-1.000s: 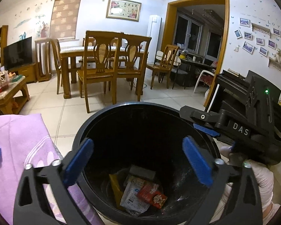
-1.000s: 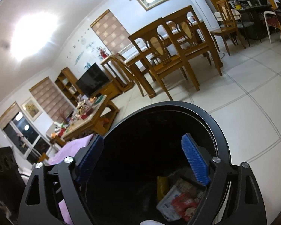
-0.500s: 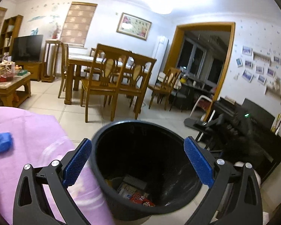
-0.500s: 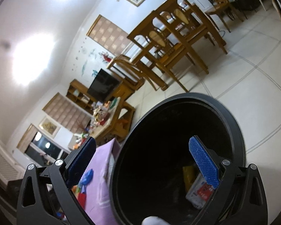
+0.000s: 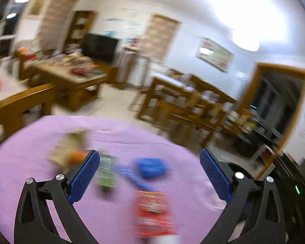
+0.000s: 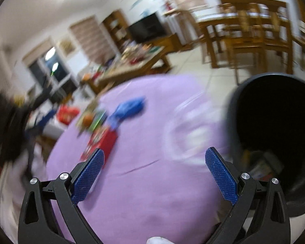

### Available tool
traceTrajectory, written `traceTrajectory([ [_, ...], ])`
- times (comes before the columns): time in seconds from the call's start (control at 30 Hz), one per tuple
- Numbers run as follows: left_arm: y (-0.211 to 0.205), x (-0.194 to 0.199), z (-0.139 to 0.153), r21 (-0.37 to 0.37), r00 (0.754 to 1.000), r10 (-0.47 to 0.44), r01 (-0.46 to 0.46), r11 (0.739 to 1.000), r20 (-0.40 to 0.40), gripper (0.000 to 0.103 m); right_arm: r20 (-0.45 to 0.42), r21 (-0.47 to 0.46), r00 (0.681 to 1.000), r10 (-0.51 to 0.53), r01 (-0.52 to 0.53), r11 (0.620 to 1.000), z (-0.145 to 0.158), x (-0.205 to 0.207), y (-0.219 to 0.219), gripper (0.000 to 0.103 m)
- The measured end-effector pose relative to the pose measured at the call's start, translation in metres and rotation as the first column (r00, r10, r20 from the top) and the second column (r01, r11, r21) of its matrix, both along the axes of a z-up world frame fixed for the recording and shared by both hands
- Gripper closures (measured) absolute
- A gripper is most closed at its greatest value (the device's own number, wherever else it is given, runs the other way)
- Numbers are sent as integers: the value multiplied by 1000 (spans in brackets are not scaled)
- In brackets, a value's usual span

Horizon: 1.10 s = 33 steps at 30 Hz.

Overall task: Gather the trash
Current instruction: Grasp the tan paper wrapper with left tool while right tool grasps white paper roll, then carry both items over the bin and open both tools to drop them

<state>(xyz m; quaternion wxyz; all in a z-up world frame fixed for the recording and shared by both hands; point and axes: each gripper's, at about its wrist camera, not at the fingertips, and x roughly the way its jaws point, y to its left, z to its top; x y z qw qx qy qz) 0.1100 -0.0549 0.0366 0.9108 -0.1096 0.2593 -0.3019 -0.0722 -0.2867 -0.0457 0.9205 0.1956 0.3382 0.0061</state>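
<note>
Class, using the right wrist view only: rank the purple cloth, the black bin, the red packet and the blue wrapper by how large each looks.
1. purple cloth
2. black bin, though nearness enlarges it
3. red packet
4. blue wrapper, close to the packet; blur makes this unsure

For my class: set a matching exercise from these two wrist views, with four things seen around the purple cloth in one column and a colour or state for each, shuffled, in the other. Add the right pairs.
Things:
1. packet nearest the left gripper's camera
2. bag crumpled on the purple cloth
3. bin
4. right gripper

Colour or state:
A. black, with wrappers at the bottom
B. red
C. jaws wide apart, nothing between them
D. blue

Pairs: 1-B, 2-D, 3-A, 4-C
</note>
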Motion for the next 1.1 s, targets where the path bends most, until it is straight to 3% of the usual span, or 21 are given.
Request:
traceTrajectory([
  [0.13, 34, 61, -13, 83, 993, 107, -103, 991, -45, 5, -50, -16, 994, 102, -103, 995, -4, 30, 56, 5],
  [0.3, 27, 113, -43, 196, 982, 114, -83, 977, -153, 6, -105, -58, 977, 187, -193, 979, -12, 59, 112, 5],
  [0.43, 15, 135, -65, 264, 973, 101, -43, 964, -209, 7, -156, -108, 970, 189, -207, 972, -22, 72, 130, 9],
  [0.57, 21, 139, -84, 269, 957, 78, 0, 963, -280, 33, -213, -124, 958, 194, -223, 967, -33, 84, 128, 16],
  [0.7, 24, 136, -80, 275, 959, 69, 10, 961, -276, 48, -227, -171, 956, 187, -228, 959, -36, 86, 135, 19],
  [0.77, 25, 140, -79, 265, 959, 55, 22, 964, -280, 68, -229, -192, 956, 186, -232, 954, -37, 86, 139, 28],
  [0.87, 24, 137, -76, 287, 965, 56, 20, 958, -254, 90, -231, -221, 957, 176, -228, 948, -39, 81, 135, 42],
  [0.97, 20, 136, -74, 316, 974, 63, 9, 949, -217, 97, -234, -255, 960, 155, -214, 943, -40, 82, 133, 62],
  [1.1, 28, 137, -76, 309, 975, 68, 0, 951, -211, 99, -222, -222, 963, 154, -204, 954, -40, 81, 124, 63],
])
